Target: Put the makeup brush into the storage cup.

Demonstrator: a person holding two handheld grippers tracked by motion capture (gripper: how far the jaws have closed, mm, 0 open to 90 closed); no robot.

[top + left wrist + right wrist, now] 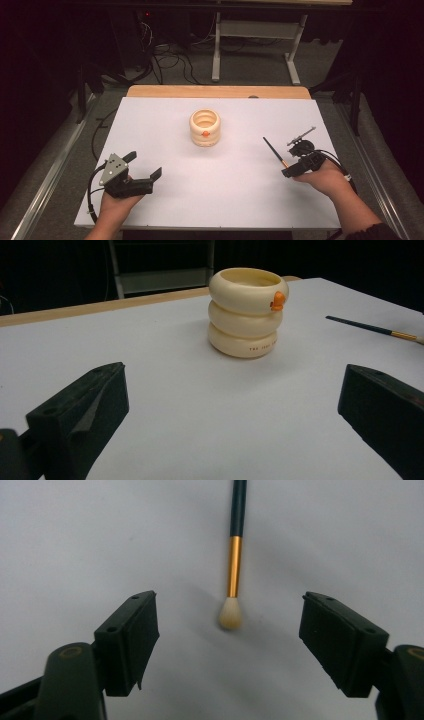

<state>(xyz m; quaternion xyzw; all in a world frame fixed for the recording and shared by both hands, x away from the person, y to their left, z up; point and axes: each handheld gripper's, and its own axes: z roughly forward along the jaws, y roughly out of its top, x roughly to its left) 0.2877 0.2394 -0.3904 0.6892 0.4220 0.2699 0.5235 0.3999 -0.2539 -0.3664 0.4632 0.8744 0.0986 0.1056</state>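
Note:
A cream cup (205, 128) shaped like stacked rings, with a small orange duck on its side, stands upright in the middle of the white table (165, 120). A paintbrush (275, 151) with a dark handle, gold ferrule and pale bristles lies flat at the right. My right gripper (292, 162) hovers at the brush's bristle end. In the right gripper view its jaws (230, 630) stand apart on either side of the bristle tip of the paintbrush (235, 555), with no pad touching it. My left gripper (144, 165) rests at the front left, open and empty, pointing toward the cup (247, 312).
A wooden strip (217, 91) runs along the table's far edge. Beyond it are floor cables (170, 57) and a white metal stand (255, 30). Metal rails flank both sides of the table. The paintbrush (372, 329) lies to the right of the cup in the left gripper view.

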